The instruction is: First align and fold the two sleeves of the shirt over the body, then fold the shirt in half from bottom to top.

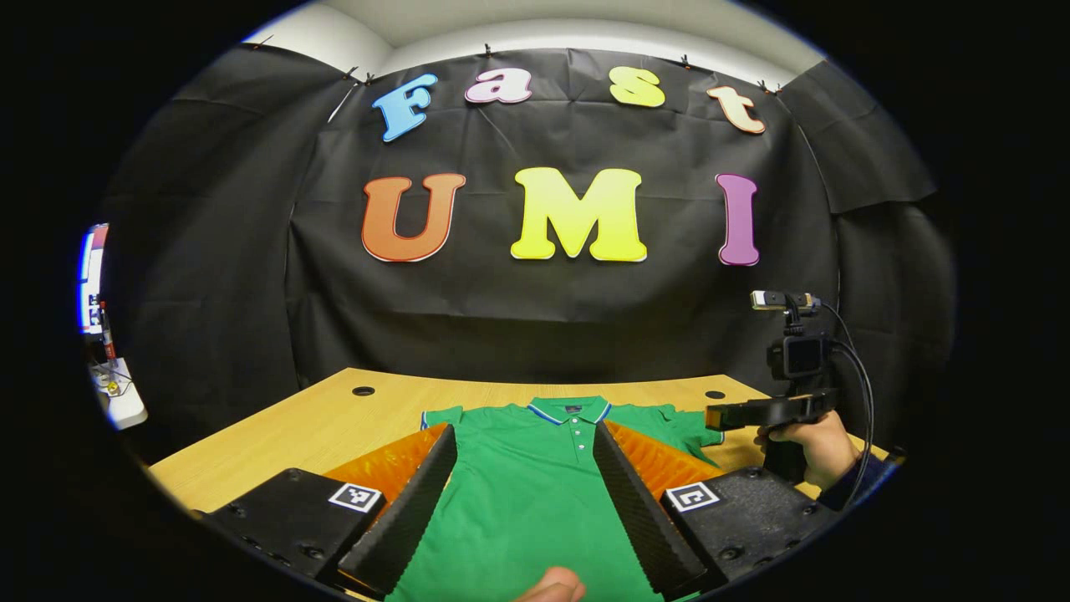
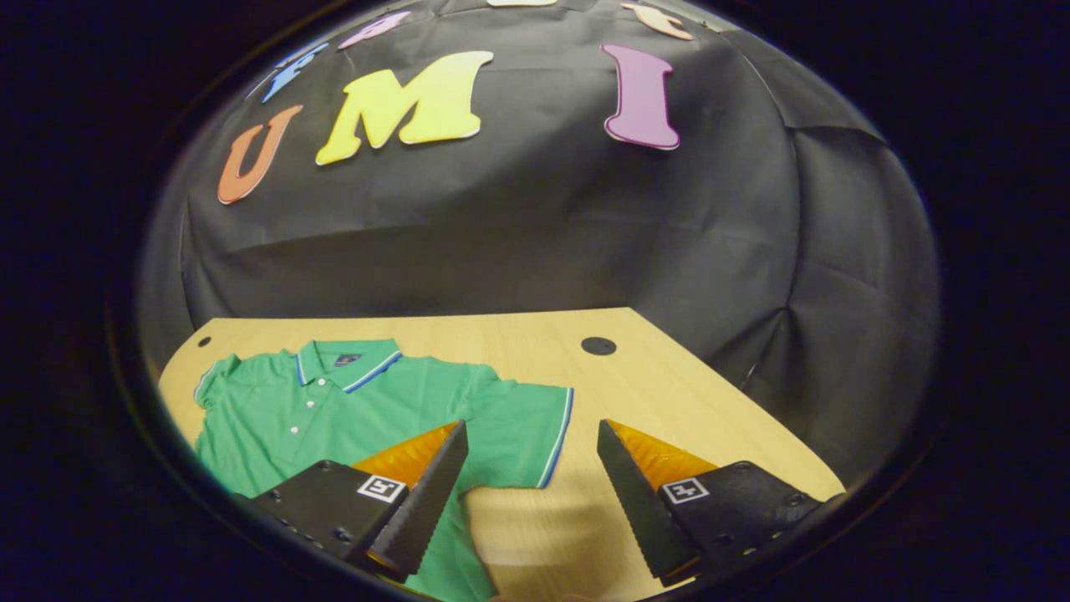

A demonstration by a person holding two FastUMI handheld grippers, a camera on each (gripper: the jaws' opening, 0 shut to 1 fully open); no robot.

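Note:
A green polo shirt [image 1: 522, 485] with a blue-and-white trimmed collar lies flat and face up on the wooden table [image 1: 334, 422], both short sleeves spread out. My left gripper [image 1: 525, 456] hovers open above the shirt's body, its fingers framing the button placket. My right gripper [image 2: 531, 460] is open above the table beside the shirt's sleeve [image 2: 527, 418], whose striped cuff lies between its fingers. In the left gripper view the right gripper [image 1: 736, 415] is held by a hand [image 1: 815, 447] over that sleeve's edge. The shirt [image 2: 334, 410] holds nothing on it.
The table [image 2: 669, 401] has round cable holes at its back corners [image 2: 598, 345] [image 1: 363, 390]. Black cloth walls close in behind and on both sides. A fingertip [image 1: 552, 587] pokes in at the bottom of the left gripper view. Bare wood lies right of the shirt.

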